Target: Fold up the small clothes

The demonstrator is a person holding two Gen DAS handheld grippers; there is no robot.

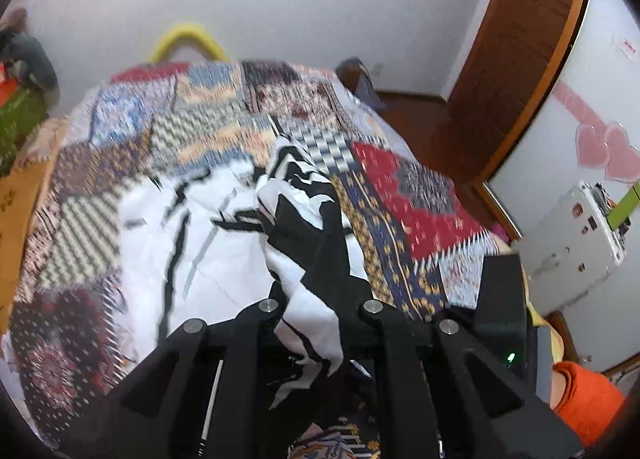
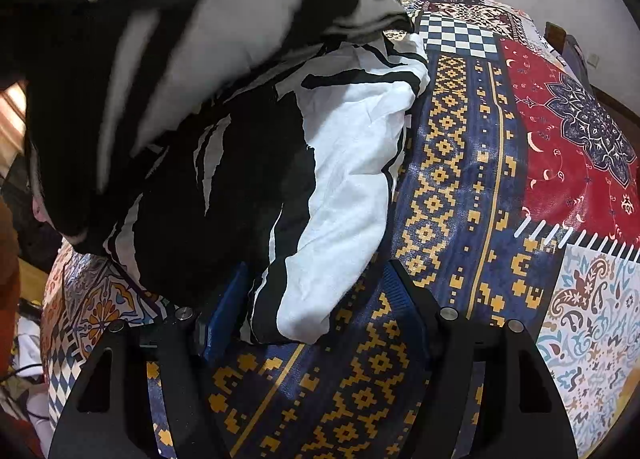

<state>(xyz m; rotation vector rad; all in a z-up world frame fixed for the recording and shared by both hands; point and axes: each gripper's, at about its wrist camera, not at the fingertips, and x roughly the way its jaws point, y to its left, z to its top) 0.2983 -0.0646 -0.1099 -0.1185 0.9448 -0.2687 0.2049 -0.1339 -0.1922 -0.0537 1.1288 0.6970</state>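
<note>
Left wrist view: the left gripper (image 1: 316,323) is seen pinching a fold of the black-and-white garment (image 1: 208,243), which trails ahead over the patchwork cover (image 1: 404,195). The right gripper (image 2: 316,299) is spread, the garment's hem lying between its fingers.

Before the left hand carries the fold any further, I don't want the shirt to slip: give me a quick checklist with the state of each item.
1. Left gripper shut on the black and white garment: ok.
2. Lifted flap hanging clear of the patchwork cover: ok.
3. Right gripper pinning the near hem: not ok, its fingers stand open around it.
4. Rest of the garment lying flat: not ok, bunched.
5. Bed edge to the right free of obstacles: cannot tell.
</note>
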